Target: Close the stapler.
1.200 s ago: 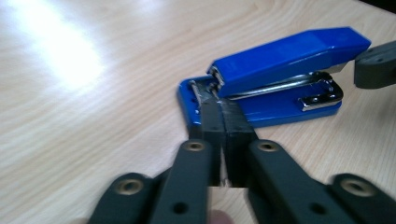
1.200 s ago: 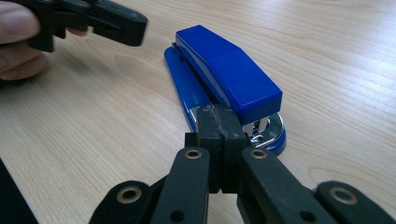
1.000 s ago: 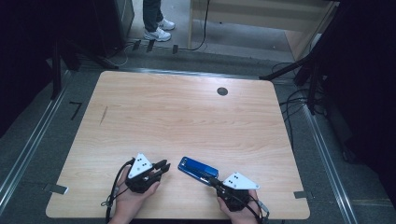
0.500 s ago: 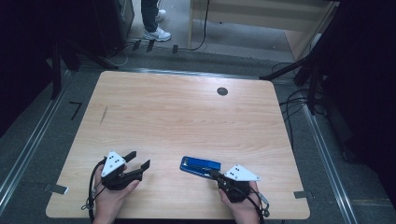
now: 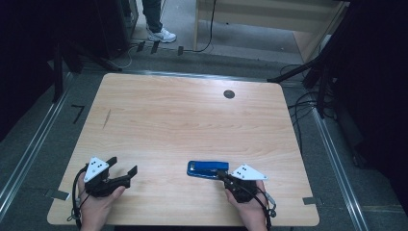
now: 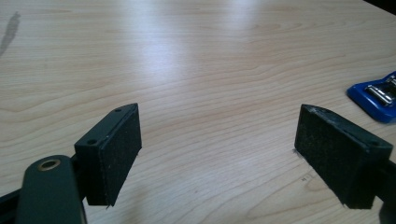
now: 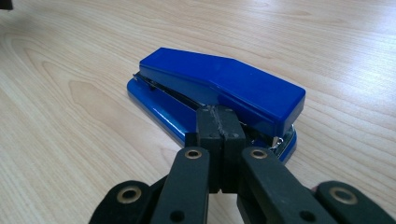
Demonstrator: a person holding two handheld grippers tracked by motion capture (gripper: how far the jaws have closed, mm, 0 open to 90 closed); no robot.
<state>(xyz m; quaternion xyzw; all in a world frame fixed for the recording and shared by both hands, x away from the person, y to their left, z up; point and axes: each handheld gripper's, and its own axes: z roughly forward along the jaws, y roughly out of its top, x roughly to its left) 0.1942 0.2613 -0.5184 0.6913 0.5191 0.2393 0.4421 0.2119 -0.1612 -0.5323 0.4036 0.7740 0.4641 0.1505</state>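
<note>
A blue stapler [image 5: 207, 169] lies flat on the wooden table [image 5: 192, 120] near the front edge. My right gripper [image 5: 223, 174] is shut, its tips against the stapler's near right end with nothing between them. In the right gripper view the closed jaws [image 7: 219, 122] meet in front of the stapler [image 7: 219, 81], at its side near the hinge end. My left gripper [image 5: 122, 166] sits at the front left, open and well apart from the stapler. The left gripper view has wide-spread pads [image 6: 112, 151] over bare wood and the stapler's tip [image 6: 377, 95] at the far right.
A round dark grommet [image 5: 229, 94] is set in the table near its back right. A dark streak [image 5: 106, 118] marks the wood at the left. Cables [image 5: 308, 103] trail on the floor to the right, and a person's shoe [image 5: 162, 34] stands beyond the table.
My left gripper has slid left along the front edge, away from the stapler. The right gripper and the stapler have barely moved.
</note>
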